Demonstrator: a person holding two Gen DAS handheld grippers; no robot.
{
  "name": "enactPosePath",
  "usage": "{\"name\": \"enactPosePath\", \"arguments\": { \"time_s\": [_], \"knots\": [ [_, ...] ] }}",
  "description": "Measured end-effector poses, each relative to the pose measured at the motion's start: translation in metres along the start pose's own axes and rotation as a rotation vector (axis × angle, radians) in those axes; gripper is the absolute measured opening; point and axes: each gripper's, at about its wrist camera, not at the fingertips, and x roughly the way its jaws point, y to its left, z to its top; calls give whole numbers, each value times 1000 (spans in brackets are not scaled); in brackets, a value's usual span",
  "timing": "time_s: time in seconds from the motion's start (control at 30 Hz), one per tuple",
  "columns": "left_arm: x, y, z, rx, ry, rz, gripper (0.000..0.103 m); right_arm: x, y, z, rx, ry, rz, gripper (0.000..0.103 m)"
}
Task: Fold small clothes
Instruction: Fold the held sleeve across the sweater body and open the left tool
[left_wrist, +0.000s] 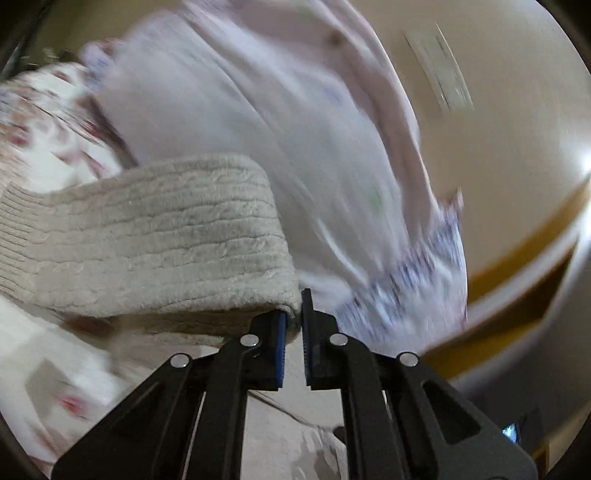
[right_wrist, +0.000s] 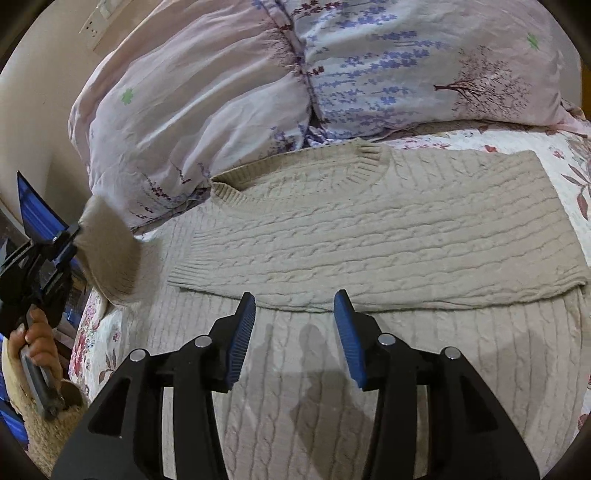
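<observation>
Where the left gripper (left_wrist: 293, 325) is clamped on a sleeve end, the beige cable-knit sweater (right_wrist: 369, 229) is seen spread on the bed (right_wrist: 565, 155); soft, thick, limp knit, best taken at edges. Right gripper (right_wrist: 295, 332) fingers stand apart, empty.

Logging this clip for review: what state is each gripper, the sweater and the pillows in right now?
Left gripper: shut on the sweater's sleeve end, lifted off the bed.
Right gripper: open, nothing between its jaws, above the sweater.
Sweater: lying on the bedspread, one fold across it.
Pillows: lying beyond the sweater's collar.
</observation>
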Motion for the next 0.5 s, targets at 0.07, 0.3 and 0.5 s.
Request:
{"name": "enactPosePath", "arguments": {
  "time_s": [0.07,0.3,0.5],
  "knots": [
    [31,-10,-27,22,78,-12,7,-2,-5,-1,9,-3,-5,46],
    [86,16,-88,-79,282,62,12,-1,-17,-3,35,8,-14,46],
    [58,50,-77,-231,236,52,34,3,-7,-3,20,19,24,46]
  ]
}}
